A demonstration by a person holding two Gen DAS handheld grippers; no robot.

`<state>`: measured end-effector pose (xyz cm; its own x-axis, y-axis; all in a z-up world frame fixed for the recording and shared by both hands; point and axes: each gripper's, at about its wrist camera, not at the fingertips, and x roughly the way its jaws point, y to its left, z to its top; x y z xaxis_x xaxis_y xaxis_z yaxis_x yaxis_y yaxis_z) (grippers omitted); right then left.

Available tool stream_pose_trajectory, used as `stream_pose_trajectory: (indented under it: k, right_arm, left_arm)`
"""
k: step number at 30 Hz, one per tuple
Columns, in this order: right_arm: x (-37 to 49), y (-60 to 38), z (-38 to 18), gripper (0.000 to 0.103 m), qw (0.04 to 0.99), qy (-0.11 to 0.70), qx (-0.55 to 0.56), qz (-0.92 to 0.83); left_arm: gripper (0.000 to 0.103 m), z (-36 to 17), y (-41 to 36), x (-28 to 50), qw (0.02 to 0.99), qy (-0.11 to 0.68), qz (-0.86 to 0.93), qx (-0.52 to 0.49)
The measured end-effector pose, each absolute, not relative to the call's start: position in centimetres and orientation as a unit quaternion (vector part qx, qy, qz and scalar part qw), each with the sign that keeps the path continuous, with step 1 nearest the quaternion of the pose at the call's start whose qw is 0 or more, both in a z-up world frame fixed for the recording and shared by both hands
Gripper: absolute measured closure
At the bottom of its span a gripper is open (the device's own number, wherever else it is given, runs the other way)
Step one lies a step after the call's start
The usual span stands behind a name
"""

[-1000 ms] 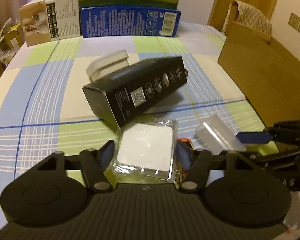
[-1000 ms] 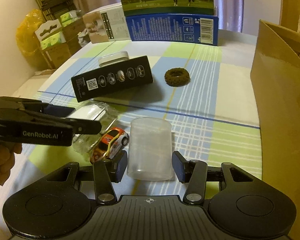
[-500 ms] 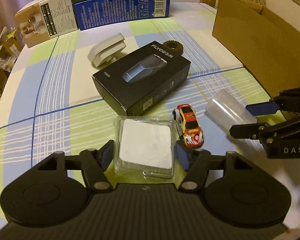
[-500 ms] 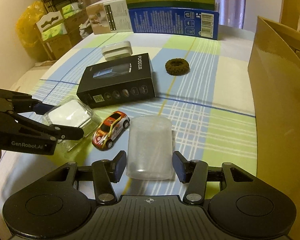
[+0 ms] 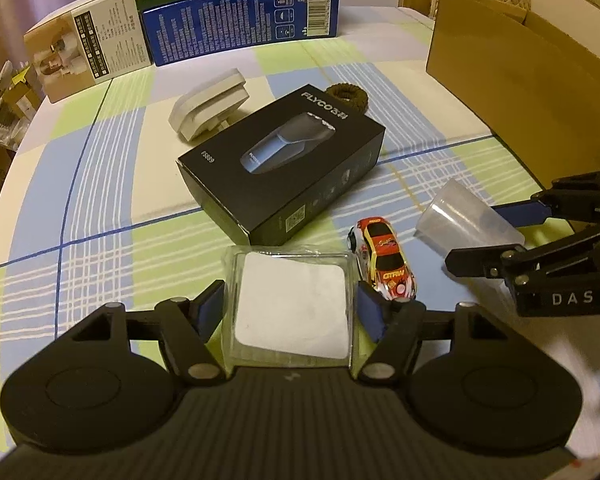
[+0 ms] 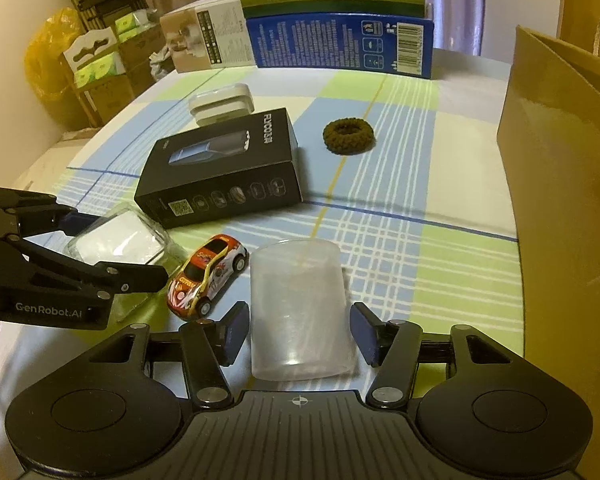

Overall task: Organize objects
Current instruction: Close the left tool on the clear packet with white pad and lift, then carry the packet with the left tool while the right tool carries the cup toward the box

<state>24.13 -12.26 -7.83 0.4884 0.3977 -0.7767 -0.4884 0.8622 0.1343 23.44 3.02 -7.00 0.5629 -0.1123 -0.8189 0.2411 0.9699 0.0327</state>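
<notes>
L gripper: fingers on either side of 1 clear packet w/ white pad inside; whether the pads touch or grip it, can't tell. Packet sits just in front of 1 black box.

R gripper: fingers spread, clear gap each side of 1 clear plastic cup, so not clamped. Cup is between the fingers, mouth toward the camera.

On checked tablecloth: 1 toy car, red/white/yellow, between packet and cup, near both. 1 white case behind black box. 1 brown hair tie right of box, apart. 2 cartons at far edge: 1 blue, 1 tan/white. 1 cardboard box at right edge.
</notes>
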Motion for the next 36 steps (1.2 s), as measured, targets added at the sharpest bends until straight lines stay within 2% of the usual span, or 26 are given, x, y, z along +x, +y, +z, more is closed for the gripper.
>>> stream_pose_trajectory:
  k: [3,7,9,27,36]
  right_arm:
    - [23.8,-11.8,-7.9,0.05,0.862,0.429,-0.074,0.26]
    - [23.8,-11.6,-8.1,0.05,0.864,0.427,-0.076,0.256]
    - [23.9,-11.7,-8.0,0.054,0.865,0.429,-0.068,0.252]
    - [23.0,-12.4,-6.0,0.055,0.877,0.411,-0.033,0.248]
    - [19.7,-13.8,-5.3,0.055,0.881,0.416,-0.016,0.225]
  left_arm:
    - [0.04,-7.3,2.9,23.5,0.879,0.46,-0.1,0.075]
    - [0.047,-7.3,3.0,23.5,0.879,0.462,-0.097,0.069]
    - [0.048,-7.2,3.1,23.5,0.878,0.465,-0.095,0.062]
    - [0.049,-5.1,3.8,22.4,0.892,0.446,-0.071,0.013]
    - [0.049,-3.7,2.1,19.8,0.902,0.427,-0.058,0.005]
